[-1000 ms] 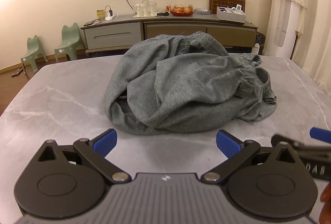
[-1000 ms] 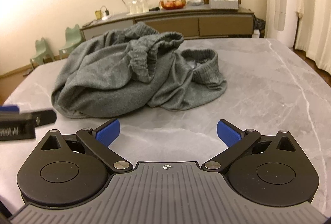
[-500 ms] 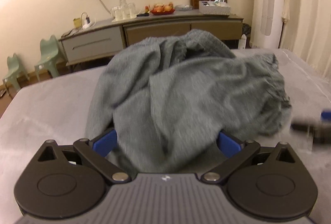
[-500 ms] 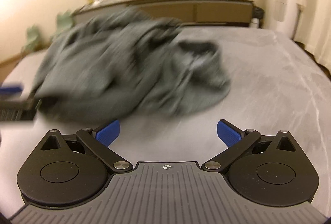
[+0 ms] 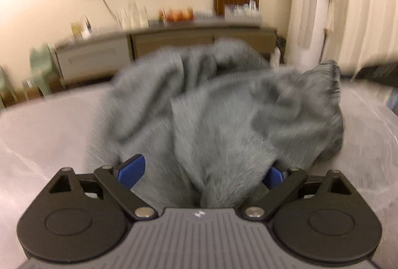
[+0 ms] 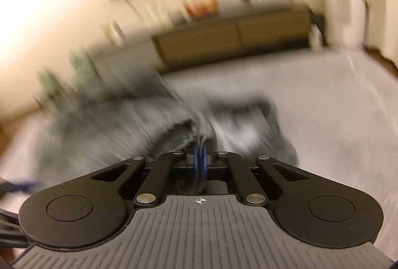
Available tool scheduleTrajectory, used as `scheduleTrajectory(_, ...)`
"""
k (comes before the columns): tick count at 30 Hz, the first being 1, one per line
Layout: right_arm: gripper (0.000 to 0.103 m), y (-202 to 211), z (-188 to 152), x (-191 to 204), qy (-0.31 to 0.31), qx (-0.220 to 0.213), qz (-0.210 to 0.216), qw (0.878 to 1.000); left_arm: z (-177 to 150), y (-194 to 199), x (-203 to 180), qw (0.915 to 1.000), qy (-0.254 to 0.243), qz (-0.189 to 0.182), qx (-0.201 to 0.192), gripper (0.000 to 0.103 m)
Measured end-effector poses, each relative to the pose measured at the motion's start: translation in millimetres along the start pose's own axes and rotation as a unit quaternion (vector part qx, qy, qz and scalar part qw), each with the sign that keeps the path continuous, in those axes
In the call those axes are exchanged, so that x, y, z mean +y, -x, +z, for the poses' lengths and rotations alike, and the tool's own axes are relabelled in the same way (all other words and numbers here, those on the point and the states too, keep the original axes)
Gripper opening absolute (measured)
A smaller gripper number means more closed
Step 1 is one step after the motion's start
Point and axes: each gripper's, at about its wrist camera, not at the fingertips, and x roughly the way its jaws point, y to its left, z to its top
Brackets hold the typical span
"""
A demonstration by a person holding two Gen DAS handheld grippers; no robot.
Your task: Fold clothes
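A crumpled grey garment [image 5: 223, 107] lies heaped on the grey marble table [image 5: 44, 124]. My left gripper [image 5: 202, 172] is open, and a fold of the cloth hangs down between its blue pads [image 5: 131, 169] without being pinched. In the blurred right wrist view my right gripper [image 6: 200, 157] is shut, its blue pads pressed together on an edge of the grey garment [image 6: 112, 132]. That edge is pulled up off the table [image 6: 323, 100]. The right side of the heap stands raised in the left wrist view.
A long sideboard [image 5: 174, 42] with glasses, fruit and a box stands against the far wall. Small green chairs [image 5: 39, 65] stand on the floor at the left, and a curtain [image 5: 348, 8] hangs at the right. Bare tabletop shows to the left and right of the heap.
My right gripper went from wide open to shut on the garment's edge and swung over to it. The left gripper pushed forward until cloth lay between its fingers. The heap's right side rose.
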Motion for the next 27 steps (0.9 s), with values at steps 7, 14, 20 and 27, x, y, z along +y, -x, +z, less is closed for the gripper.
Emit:
scheduleTrajectory(7,0.035,71,0,19,0.044,-0.085,0.023,0.995,-5,18,-41,0.9960,-0.069,-0.031,-0.047,0.103)
scheduleTrajectory(14,0.086,-52,-16,-55,-0.061,0.061,-0.096,0.992,-15,-20,-91,0.9871,-0.138,-0.076,-0.032,0.103)
scheduleTrajectory(20,0.022,-84,-24,-71,-0.065,0.102,-0.101,0.988,-19,-62,-72,0.9928,-0.113,-0.005,0.038,0.014)
scheduleTrajectory(27,0.015,47,42,-70,-0.088,-0.071,-0.113,0.987,9,-5,92,0.9741,0.168,0.151,0.009,0.016)
